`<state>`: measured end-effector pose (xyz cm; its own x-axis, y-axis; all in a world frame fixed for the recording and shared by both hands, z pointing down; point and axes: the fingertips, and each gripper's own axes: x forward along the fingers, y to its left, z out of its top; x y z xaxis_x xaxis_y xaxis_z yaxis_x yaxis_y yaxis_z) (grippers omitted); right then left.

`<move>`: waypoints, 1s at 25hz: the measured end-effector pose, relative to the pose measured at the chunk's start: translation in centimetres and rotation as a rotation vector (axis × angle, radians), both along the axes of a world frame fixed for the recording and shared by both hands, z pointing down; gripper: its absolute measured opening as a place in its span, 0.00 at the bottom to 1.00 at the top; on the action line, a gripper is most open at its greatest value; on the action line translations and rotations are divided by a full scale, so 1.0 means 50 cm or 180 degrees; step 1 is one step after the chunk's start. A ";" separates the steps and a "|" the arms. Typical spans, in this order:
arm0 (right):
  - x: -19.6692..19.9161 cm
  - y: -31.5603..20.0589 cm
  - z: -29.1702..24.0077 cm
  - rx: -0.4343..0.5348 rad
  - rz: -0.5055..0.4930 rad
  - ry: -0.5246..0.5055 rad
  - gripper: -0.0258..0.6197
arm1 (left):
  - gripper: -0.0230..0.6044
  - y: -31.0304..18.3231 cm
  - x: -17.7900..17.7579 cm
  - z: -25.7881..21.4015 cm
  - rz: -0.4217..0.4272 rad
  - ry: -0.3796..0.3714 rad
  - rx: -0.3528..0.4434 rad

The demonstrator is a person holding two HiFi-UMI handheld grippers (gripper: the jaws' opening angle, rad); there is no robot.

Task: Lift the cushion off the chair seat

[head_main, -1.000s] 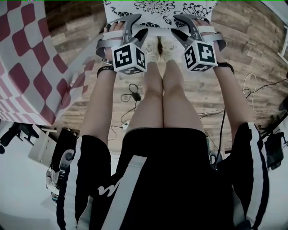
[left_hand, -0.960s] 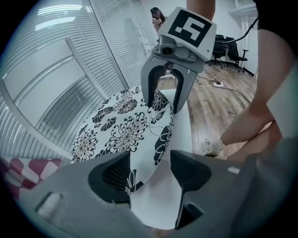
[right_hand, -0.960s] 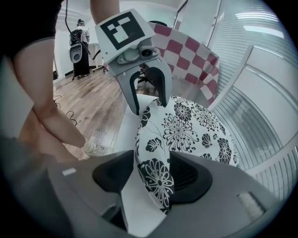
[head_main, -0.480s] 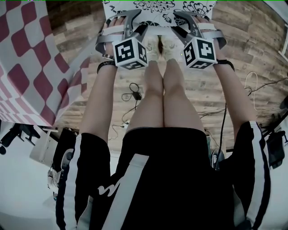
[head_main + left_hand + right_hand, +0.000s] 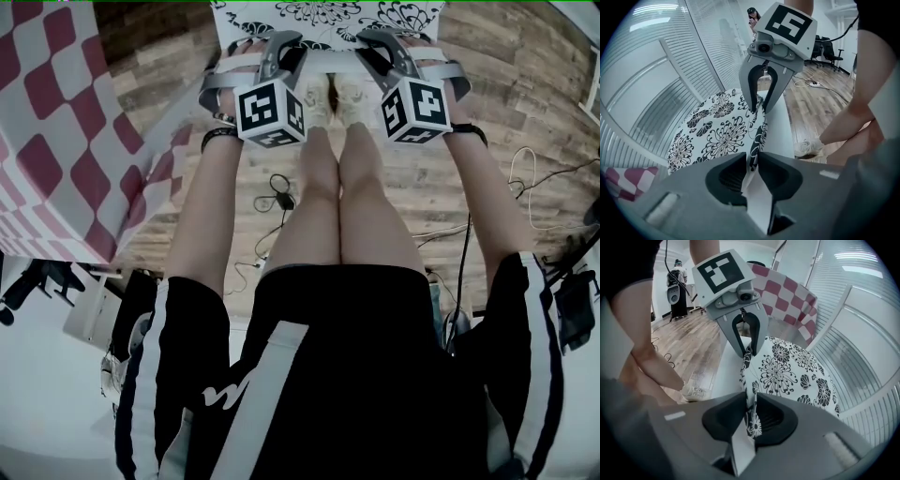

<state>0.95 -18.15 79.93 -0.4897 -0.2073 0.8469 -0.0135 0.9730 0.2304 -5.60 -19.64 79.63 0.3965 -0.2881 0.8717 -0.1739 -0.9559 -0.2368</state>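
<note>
- The cushion (image 5: 717, 136), white with a black flower print, lies on the white chair seat (image 5: 780, 126). Its near border runs along the seat's front edge and is pinched up into a thin ridge.
- The left tool (image 5: 754, 164) grips that ridge towards the seat's front left corner. Its jaws have just been closing, and they are now clamped on the printed fabric, with a white strip of it running back between them.
- The right tool (image 5: 751, 404) grips the same border towards the front right corner. Its jaws have also just been closing and now press on the cushion's edge (each tool shows in the other's view, nipping the same ridge).
- In the head view both tools point steeply down at the seat's front edge, side by side and a little apart, with the person's shoes (image 5: 337, 94) on the floor just below them.
- A wooden floor (image 5: 525, 112) surrounds the chair, with cables (image 5: 277, 192) lying on it.
- A red-and-white checked cloth (image 5: 47, 122) hangs to the left.
</note>
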 end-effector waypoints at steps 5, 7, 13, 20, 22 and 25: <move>-0.003 -0.021 -0.020 0.0052 0.0105 -0.0042 0.06 | 0.09 -0.015 -0.002 -0.019 -0.0069 0.0066 0.0009; -0.001 -0.028 -0.025 0.0058 0.0136 -0.0051 0.06 | 0.08 -0.021 0.000 -0.026 -0.0097 0.0091 0.0004; -0.002 -0.042 -0.046 0.0079 0.0197 -0.0072 0.05 | 0.07 -0.033 -0.001 -0.047 -0.0143 0.0113 0.0026; 0.000 -0.057 -0.082 0.0110 0.0303 -0.0125 0.05 | 0.06 -0.045 0.000 -0.084 -0.0210 0.0150 0.0037; -0.001 -0.060 -0.092 0.0124 0.0312 -0.0125 0.05 | 0.06 -0.048 -0.001 -0.094 -0.0224 0.0154 0.0044; -0.001 -0.061 -0.107 0.0138 0.0318 -0.0127 0.05 | 0.06 -0.050 -0.001 -0.109 -0.0245 0.0165 0.0049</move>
